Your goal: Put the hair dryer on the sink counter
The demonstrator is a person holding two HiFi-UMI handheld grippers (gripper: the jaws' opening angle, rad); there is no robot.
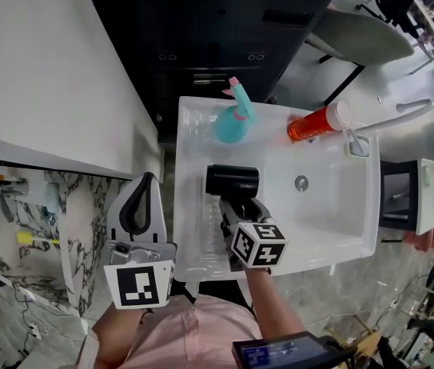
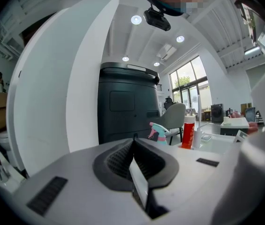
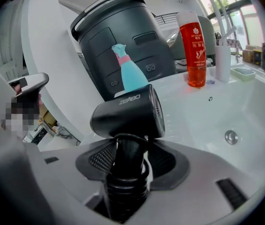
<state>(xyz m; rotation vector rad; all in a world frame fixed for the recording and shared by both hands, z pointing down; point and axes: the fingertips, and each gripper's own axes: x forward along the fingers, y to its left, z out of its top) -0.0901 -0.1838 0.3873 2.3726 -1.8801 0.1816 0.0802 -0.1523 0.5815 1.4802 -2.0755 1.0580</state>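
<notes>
The black hair dryer (image 1: 232, 181) (image 3: 127, 114) hangs over the left side of the white sink (image 1: 355, 229), its barrel lying crosswise and its handle pointing back toward me. My right gripper (image 1: 232, 207) (image 3: 130, 149) is shut on that handle, both jaws pressed against it. Whether the dryer touches the sink surface I cannot tell. My left gripper (image 1: 144, 184) (image 2: 134, 142) is held off the sink's left edge, jaws shut with nothing between them.
At the sink's back edge stand a teal spray bottle (image 1: 234, 118) (image 3: 131, 74) and a red bottle (image 1: 316, 123) (image 3: 195, 50), with the faucet (image 1: 389, 121) at the right. The drain (image 1: 301, 182) is mid-basin. A dark cabinet (image 1: 224, 21) is behind.
</notes>
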